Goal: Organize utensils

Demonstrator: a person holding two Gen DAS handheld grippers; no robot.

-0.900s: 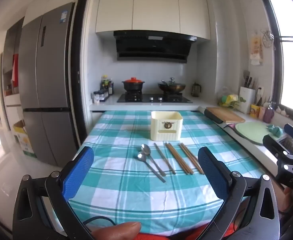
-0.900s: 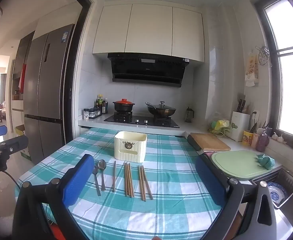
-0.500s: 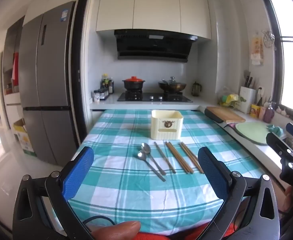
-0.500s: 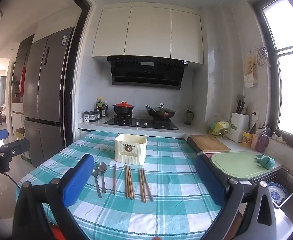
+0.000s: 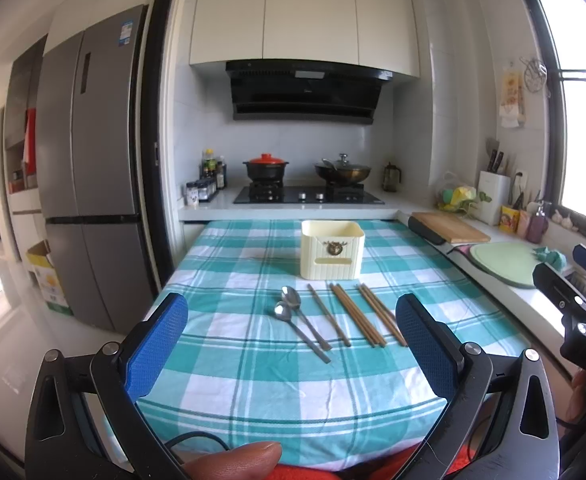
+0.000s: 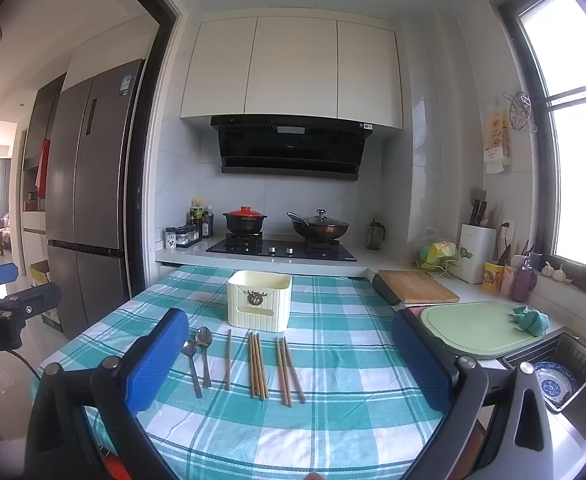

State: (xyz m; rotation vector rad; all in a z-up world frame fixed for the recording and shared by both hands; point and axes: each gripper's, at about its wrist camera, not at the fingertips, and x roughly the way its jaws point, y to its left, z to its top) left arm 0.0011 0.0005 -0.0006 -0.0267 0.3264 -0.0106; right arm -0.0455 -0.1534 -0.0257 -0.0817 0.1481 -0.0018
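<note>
On the teal checked tablecloth [image 5: 229, 364] [image 6: 345, 360] lie two metal spoons [image 5: 299, 320] [image 6: 199, 356] and several brown chopsticks [image 5: 359, 320] [image 6: 257, 364], side by side. Behind them stands a cream utensil holder [image 5: 332, 255] [image 6: 259, 299]. My left gripper [image 5: 291, 344] hovers open near the table's front edge, nothing between its blue pads. My right gripper [image 6: 289, 364] is open too, short of the utensils and empty. Each gripper shows at the edge of the other's view.
A stove [image 5: 307, 196] with a red-lidded pot and a wok stands on the counter behind the table. At the right are a wooden cutting board [image 6: 417, 286], a green board [image 6: 473, 328] and a sink with a bowl [image 6: 555, 378]. A fridge [image 5: 89, 168] stands left.
Both views have tilted slightly, so the table sits a little lower in frame. The utensils and holder have not moved, and both grippers stay open.
</note>
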